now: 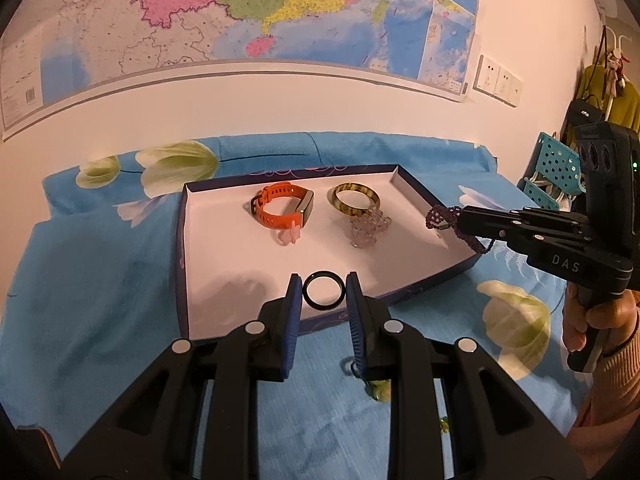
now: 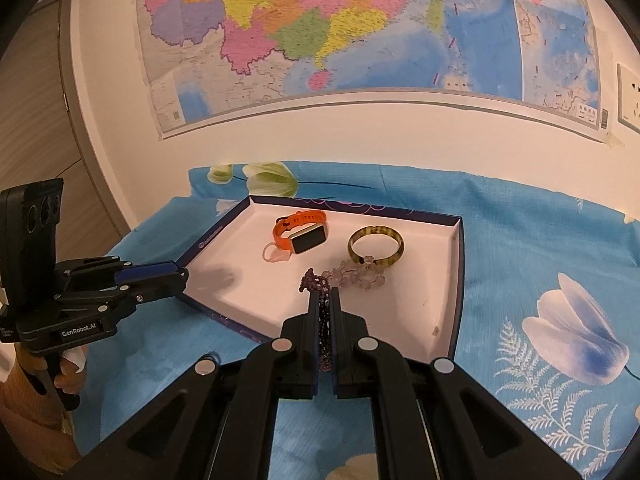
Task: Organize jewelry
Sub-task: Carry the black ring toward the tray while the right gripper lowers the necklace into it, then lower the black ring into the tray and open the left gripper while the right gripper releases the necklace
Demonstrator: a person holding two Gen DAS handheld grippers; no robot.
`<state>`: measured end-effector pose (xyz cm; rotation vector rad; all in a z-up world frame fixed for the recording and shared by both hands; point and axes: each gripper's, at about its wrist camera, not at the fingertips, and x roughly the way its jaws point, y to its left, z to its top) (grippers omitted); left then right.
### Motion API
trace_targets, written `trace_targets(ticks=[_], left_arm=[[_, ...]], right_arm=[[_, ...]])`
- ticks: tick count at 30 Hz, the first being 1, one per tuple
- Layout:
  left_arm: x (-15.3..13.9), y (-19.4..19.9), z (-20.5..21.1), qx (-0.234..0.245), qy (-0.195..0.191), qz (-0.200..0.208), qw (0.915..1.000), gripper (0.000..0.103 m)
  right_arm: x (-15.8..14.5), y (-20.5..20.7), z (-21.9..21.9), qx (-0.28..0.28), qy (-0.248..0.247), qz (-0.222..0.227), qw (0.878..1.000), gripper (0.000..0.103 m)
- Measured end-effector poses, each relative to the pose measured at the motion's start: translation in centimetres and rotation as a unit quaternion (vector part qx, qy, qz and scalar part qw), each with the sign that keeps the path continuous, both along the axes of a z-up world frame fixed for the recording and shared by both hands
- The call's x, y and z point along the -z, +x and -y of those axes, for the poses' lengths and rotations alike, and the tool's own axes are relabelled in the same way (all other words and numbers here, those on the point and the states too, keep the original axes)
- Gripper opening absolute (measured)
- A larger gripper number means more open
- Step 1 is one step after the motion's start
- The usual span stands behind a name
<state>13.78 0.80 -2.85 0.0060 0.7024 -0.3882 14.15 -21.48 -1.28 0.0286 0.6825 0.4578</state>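
My left claw [image 1: 323,300] pinches a black ring [image 1: 323,291] by its outer edge over the box's [image 1: 182,240] near rim — rigid, light, slippery. My right claw [image 2: 325,300] clamps a purple beaded bracelet [image 2: 316,282] — limp, best gripped mid-strand — above the box.

Glossy black ring [image 1: 323,289], ribbed blue rubbery pads [image 1: 291,322], matt orange rubbery strap [image 1: 276,210], polished mottled bangle [image 1: 356,199], purple beadwork [image 2: 323,332], woven printed cloth [image 2: 520,240], matt white box [image 1: 224,256] lining, glossy paper map [image 2: 360,32]

Watch [image 1: 282,208] left of bangle [image 1: 356,199] in tray [image 1: 224,256], bead cluster [image 1: 366,229] before bangle, tray on cloth [image 1: 100,280]
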Motion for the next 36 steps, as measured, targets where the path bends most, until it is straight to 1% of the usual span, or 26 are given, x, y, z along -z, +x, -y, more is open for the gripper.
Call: trace_targets(ticks=[12,27,36], left_arm=[[0.2,2.1,0.6,-0.004,0.015,-0.002,0.9999,0.023],[0.3,3.6,1.0,-0.009,0.019,-0.003,0.9998,0.023],[1.0,4.8,1.4,-0.014,0.029,-0.011,0.9994,0.023]], right_arm=[[0.2,2.2,-0.1,0.005,-0.004,-0.004,1.0,0.003],[0.6,3.7,-0.8,0.004,-0.013,-0.01,1.0,0.003],[0.8,4.7,-1.0,0.004,-0.018,-0.016,1.0,0.003]])
